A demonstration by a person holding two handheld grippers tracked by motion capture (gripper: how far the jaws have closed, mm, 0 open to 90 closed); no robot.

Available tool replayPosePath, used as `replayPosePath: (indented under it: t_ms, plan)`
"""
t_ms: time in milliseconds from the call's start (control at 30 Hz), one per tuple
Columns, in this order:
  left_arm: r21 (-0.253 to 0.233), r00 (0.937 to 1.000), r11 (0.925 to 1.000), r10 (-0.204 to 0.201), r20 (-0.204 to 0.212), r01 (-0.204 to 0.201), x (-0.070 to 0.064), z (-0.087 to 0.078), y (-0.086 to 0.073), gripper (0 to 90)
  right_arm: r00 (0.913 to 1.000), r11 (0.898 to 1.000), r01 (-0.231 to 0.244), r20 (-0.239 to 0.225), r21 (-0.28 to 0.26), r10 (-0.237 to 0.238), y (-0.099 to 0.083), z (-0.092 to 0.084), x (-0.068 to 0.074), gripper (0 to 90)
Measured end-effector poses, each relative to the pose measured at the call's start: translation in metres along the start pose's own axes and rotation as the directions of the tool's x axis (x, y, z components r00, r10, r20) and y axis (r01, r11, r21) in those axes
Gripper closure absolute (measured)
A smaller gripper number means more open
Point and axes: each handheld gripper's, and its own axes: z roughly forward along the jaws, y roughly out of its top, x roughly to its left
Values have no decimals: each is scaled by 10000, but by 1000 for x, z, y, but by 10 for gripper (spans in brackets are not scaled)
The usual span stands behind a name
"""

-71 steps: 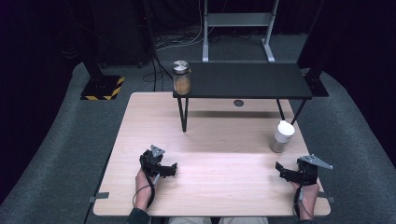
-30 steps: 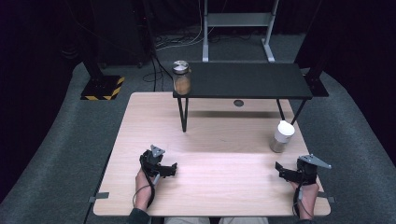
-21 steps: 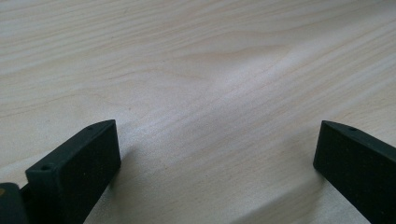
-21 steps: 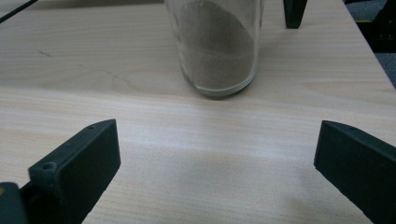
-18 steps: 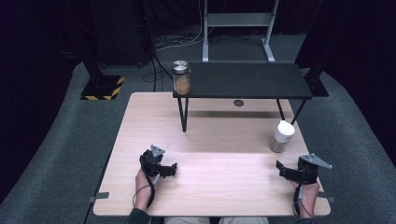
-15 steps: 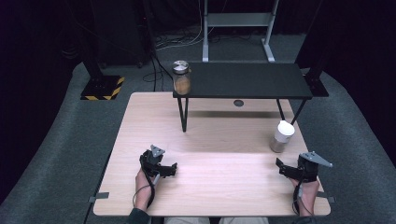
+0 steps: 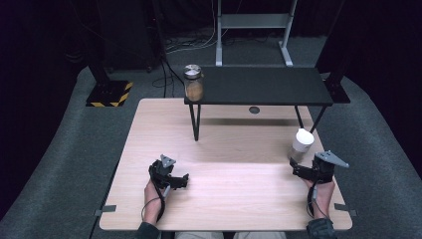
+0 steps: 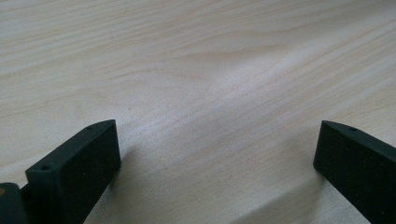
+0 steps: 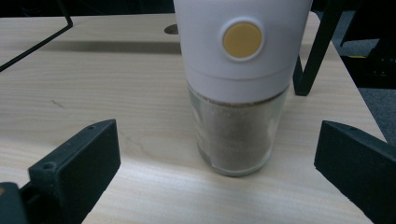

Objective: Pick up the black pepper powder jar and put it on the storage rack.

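- Our left gripper (image 7: 183, 180) rests low on the worktop (image 7: 234, 164), jaws spread wide over bare wood, well apart from the grinder (image 7: 301, 144).
- The grinder stands upright near the worktop's right edge, just ahead of our right gripper (image 7: 295, 168), the nearer one, whose jaws gape either side, not touching.
- The right gripper view shows the grinder's (image 9: 239, 88) brown filling and yellow button; the high view shows neither.
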Motion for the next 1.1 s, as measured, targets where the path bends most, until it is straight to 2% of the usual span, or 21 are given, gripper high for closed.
replayPosePath:
  t_ms: [233, 267, 467, 800, 1100]
  plan:
    - [0, 10000, 10000, -1, 0, 1, 0, 0, 0, 0, 10000, 10000, 12, -13, 2, -12, 1, 3, 0, 0]
    - [1, 10000, 10000, 0, 1, 0, 0, 0, 0, 0, 10000, 10000, 2, 49, -56, -2, 5, 20, 0, 0]
    - [-1, 10000, 10000, -1, -1, 1, 0, 0, 0, 0, 9999, 9999, -30, 137, -131, 32, 6, 31, 0, 0]
    - [-1, 10000, 10000, -1, -1, 1, 0, 0, 0, 0, 9996, 9985, -52, 267, -549, 67, 4, 37, 0, 0]
    - [1, 10000, 10000, 0, 0, 0, 0, 0, 0, 0, 9995, 9957, 182, 290, -908, -156, 3, 43, 1, 0]
